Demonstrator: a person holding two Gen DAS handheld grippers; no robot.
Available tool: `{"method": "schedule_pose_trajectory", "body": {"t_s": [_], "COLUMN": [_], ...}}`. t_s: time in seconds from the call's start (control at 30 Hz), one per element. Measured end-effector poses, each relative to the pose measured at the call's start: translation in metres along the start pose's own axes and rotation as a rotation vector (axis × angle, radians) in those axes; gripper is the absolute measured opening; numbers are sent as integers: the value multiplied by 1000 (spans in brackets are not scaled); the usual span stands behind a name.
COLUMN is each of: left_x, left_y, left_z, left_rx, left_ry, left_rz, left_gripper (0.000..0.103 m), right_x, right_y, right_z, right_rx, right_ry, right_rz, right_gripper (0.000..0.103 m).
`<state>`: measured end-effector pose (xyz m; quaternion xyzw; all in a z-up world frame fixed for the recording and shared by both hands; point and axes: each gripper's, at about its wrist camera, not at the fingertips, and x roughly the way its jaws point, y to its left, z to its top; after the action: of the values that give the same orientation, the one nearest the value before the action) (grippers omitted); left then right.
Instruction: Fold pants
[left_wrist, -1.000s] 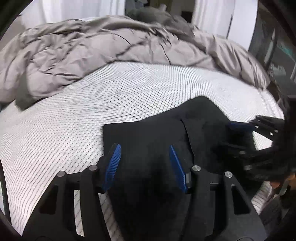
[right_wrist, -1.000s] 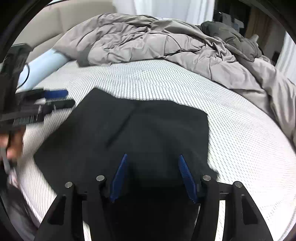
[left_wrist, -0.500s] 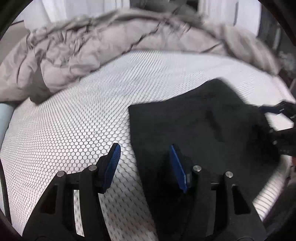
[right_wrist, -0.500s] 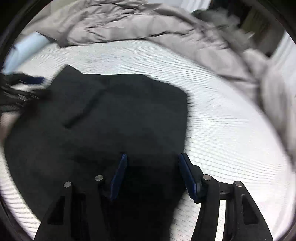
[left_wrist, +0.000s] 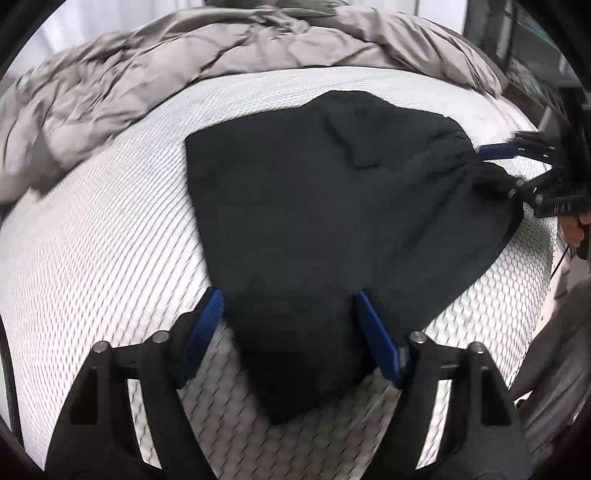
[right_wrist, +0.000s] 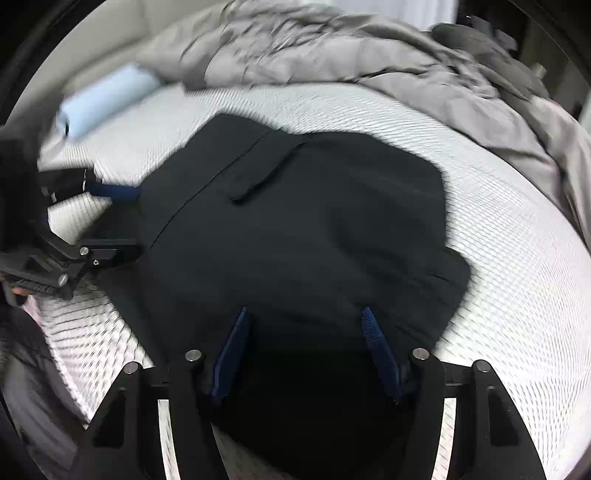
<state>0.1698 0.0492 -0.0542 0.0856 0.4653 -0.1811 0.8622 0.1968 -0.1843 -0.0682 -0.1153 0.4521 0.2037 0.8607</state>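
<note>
The black fabric pants (left_wrist: 332, 206), already doubled into a compact slab, lie on the white honeycomb-patterned mattress cover (left_wrist: 92, 258), and I judge this flat bare stretch suits the work because the rumpled grey quilt (left_wrist: 155, 77) is heaped out of the way toward twelve o'clock. A pale blue cylindrical bolster (right_wrist: 107, 99) sits at ten o'clock in my right view. My left gripper (left_wrist: 288, 328) has its blue pads spread wide, straddling the pants' near corner at six o'clock without pinching it. My right gripper (right_wrist: 306, 347) is likewise wide apart over the opposite near edge, grasping nothing. I read both as poised at the two ends to take up the cloth for another fold.
</note>
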Motion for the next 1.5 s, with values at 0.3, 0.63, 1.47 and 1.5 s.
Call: {"method": "schedule_pose_trajectory", "body": {"t_s": [0.3, 0.63, 1.47, 1.5], "left_x": [-18, 15, -33, -42], "left_y": [61, 71, 44, 43], "left_z": [-14, 10, -33, -36], "left_rx": [-338, -415, -315, -309], "left_ry": [-69, -16, -49, -70], "left_rz": [-105, -132, 44, 71], "left_gripper": [71, 37, 73, 73], "right_x": [-17, 31, -31, -37], "right_y": [-83, -80, -83, -85], "right_z": [-36, -21, -48, -50], "right_rx": [407, 542, 390, 389], "right_ry": [-81, -66, -21, -36], "right_rz": [273, 362, 58, 38], "right_gripper": [78, 48, 78, 78]}}
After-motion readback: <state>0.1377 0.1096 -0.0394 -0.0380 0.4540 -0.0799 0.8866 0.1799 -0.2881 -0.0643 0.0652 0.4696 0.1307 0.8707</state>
